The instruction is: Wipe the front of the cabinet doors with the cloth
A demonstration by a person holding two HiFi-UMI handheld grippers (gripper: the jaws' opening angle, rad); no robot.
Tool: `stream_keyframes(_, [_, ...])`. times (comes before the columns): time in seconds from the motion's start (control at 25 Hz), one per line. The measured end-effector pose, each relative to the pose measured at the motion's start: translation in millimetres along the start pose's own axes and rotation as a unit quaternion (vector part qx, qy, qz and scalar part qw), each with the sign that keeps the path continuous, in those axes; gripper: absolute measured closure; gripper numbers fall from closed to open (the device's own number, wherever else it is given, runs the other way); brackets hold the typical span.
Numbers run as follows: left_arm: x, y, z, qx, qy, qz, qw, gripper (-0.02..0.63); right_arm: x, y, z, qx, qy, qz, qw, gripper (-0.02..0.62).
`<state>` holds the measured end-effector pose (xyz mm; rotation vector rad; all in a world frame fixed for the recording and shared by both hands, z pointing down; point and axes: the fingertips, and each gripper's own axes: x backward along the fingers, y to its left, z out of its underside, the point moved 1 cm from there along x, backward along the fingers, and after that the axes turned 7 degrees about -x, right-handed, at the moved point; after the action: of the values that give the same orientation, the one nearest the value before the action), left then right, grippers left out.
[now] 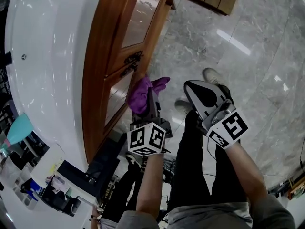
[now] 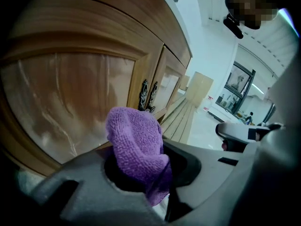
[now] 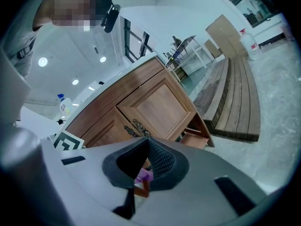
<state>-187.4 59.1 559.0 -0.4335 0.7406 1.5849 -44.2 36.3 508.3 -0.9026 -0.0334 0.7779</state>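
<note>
My left claw (image 1: 144, 102) is clamped on the purple cloth (image 1: 143, 91) - the bunched end sticks out past the tips and sits just beside the handles (image 1: 132, 64), on my side of them. In the left gripper view the cloth (image 2: 136, 145) hangs close in front of the near door's glossy panel (image 2: 70, 102), with the handles (image 2: 148, 95) just beyond it. I cannot tell whether it is touching the wood or only hovering near it.

My right claw (image 1: 204, 95) is well apart from the handles, out over the floor (image 1: 248, 37). Its jaws are together with nothing gripped, so it has no part in the wiping.

As for progress, the doors (image 1: 102, 80) show no streaks, damp patches or dirt I could read, so I cannot say what has been covered. I would judge the job at or near its start: the cloth is in place by the handles, and the door fronts on both sides of them are left to wipe.
</note>
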Motion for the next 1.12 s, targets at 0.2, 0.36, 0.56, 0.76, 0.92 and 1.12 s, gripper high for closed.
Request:
stream_keyframes(0.2, [18.4,10.7,27.4,0.017,0.013,-0.015,0.9997,0.526,4.3,9.7,13.8,0.003,0.01,-0.007,1.0,0.586])
stream_keyframes(0.36, [29.8,22.6,45.1,0.025,0.02,-0.026,0.9991,0.526,3.8,18.0,26.4,0.005,0.018,-0.016,1.0,0.586])
stream_keyframes(0.56, [40.7,40.2,62.4,0.04,0.023,-0.044,0.998,0.526,1.3,33.7,43.9,0.008,0.028,-0.031,0.999,0.586])
stream_keyframes(0.76, [48.1,61.5,79.5,0.055,0.03,-0.063,0.996,0.526,-0.1,46.0,58.6,0.006,0.036,-0.042,0.998,0.586])
stream_keyframes(0.92, [47.8,79.2,93.0,0.051,0.039,-0.074,0.9952,0.526,1.6,48.3,66.4,0.007,0.04,-0.043,0.998,0.586])
stream_keyframes(1.12, [42.6,102.2,115.8,0.09,0.053,-0.09,0.9905,0.526,2.9,41.7,71.9,0.006,0.04,-0.036,0.999,0.586])
